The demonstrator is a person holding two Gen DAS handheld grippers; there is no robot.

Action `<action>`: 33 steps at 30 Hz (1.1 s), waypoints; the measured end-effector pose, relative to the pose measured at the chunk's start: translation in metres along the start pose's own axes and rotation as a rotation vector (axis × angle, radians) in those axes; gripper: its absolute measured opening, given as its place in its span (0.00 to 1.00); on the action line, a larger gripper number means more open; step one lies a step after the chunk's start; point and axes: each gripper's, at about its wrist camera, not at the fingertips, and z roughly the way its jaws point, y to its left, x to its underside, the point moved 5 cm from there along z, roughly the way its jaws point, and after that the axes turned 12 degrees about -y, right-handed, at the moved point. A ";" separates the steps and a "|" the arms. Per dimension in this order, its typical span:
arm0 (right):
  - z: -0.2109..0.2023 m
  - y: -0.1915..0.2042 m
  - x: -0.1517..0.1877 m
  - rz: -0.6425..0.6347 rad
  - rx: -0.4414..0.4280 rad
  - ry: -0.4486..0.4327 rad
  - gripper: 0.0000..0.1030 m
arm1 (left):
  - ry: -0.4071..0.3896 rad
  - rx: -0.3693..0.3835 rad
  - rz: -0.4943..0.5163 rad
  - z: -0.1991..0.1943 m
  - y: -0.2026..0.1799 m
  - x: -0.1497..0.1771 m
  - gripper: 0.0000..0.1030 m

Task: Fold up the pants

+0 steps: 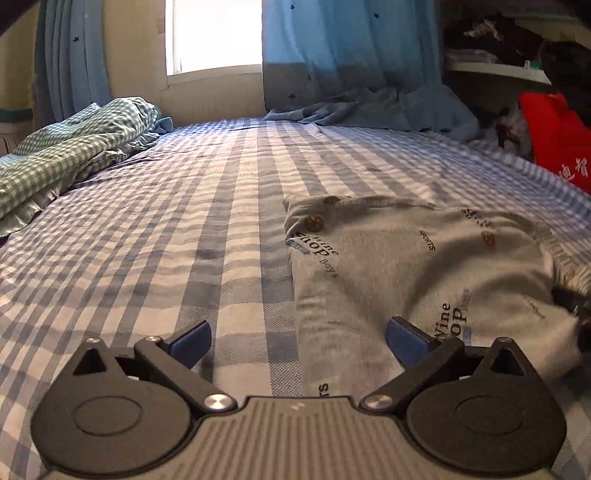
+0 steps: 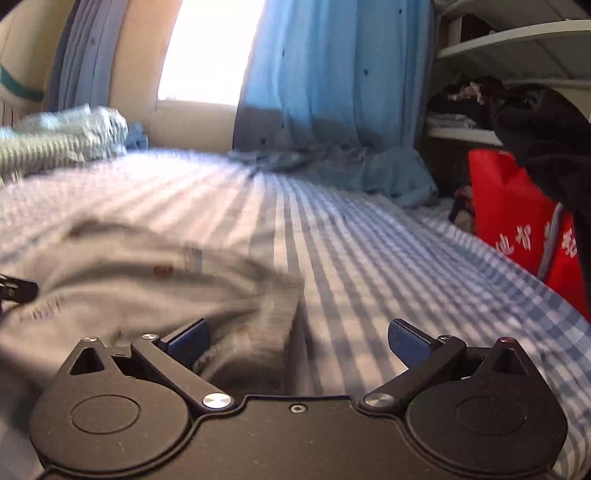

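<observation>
The grey pants (image 1: 424,273), printed with small words and dotted with brown buttons, lie bunched on the bed (image 1: 155,229), whose sheet is checked in blue and white. In the left wrist view they sit from about 12 to 3 o'clock of the left gripper (image 1: 298,341), whose jaws stand wide apart and hold nothing; the right blue fingertip hangs over the near edge of the pants, the left one over bare sheet. In the right wrist view, which is blurred, the pants (image 2: 147,280) spread from 9 to 12 o'clock of the right gripper (image 2: 298,341); its jaws also stand wide and empty, with a ribbed hem of the cloth just ahead of the left fingertip. A green checked blanket (image 1: 74,147) is heaped at the bed's far left, at about 10 o'clock. A blue curtain (image 1: 347,55) hangs at 12 to 1 o'clock beside a bright window (image 1: 214,33), its lower end pooled on the bed. A red bag (image 2: 517,221) with white characters stands off the right edge of the bed, under shelves (image 2: 517,40) holding dark clothes.
</observation>
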 end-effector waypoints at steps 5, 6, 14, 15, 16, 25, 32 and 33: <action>-0.006 -0.016 0.008 0.147 -0.022 -0.019 0.99 | 0.030 0.013 -0.095 -0.001 0.013 0.005 1.00; -0.006 -0.017 0.009 0.164 -0.032 -0.017 0.99 | 0.029 0.011 -0.089 -0.002 0.013 0.006 1.00; -0.006 -0.021 0.011 0.205 -0.048 -0.007 0.99 | 0.019 0.004 -0.087 -0.003 0.012 0.007 1.00; -0.007 -0.020 0.011 0.200 -0.044 -0.011 0.99 | 0.018 0.005 -0.088 -0.003 0.012 0.007 1.00; -0.007 -0.020 0.011 0.194 -0.041 -0.016 0.99 | 0.018 0.005 -0.087 -0.003 0.012 0.007 1.00; -0.015 -0.015 0.012 0.169 -0.019 -0.046 0.99 | 0.016 0.005 -0.090 -0.003 0.011 0.007 0.99; -0.018 -0.013 0.012 0.156 -0.005 -0.063 0.99 | 0.015 0.007 -0.094 -0.003 0.011 0.007 0.99; -0.019 -0.013 0.012 0.155 -0.004 -0.064 0.99 | 0.015 0.008 -0.094 -0.003 0.011 0.007 0.99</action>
